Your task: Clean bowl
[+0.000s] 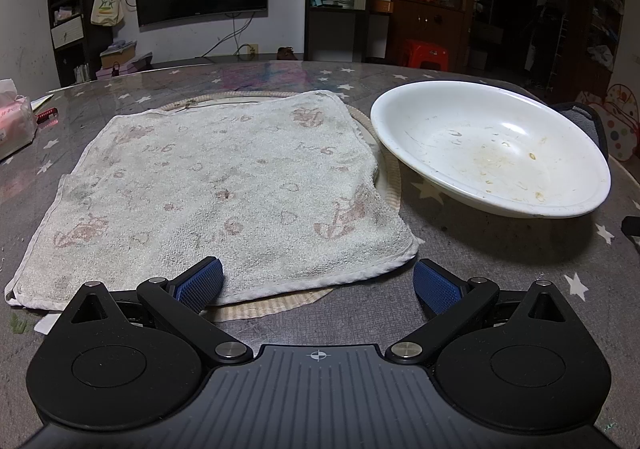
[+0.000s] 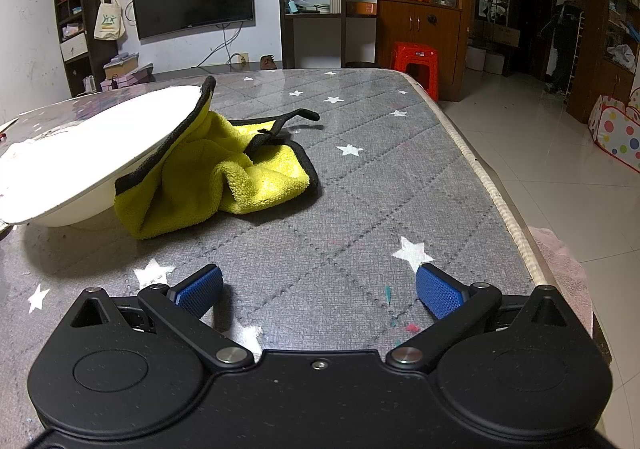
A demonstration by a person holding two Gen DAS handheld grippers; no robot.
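Observation:
A wide white bowl (image 1: 492,147) with yellowish food smears inside stands tilted on the table, right of a stained white towel (image 1: 224,189). In the right wrist view the bowl (image 2: 72,169) leans on a crumpled yellow cloth with black trim (image 2: 224,173). My left gripper (image 1: 318,285) is open and empty at the towel's near edge, left of the bowl. My right gripper (image 2: 319,289) is open and empty above bare tabletop, near side of the yellow cloth.
The grey quilted star-pattern table (image 2: 360,189) ends at a right edge (image 2: 492,185) with tiled floor beyond. A tissue pack (image 1: 14,121) lies at the far left. A woven mat (image 1: 272,305) lies under the towel. A red stool (image 2: 416,65) stands behind the table.

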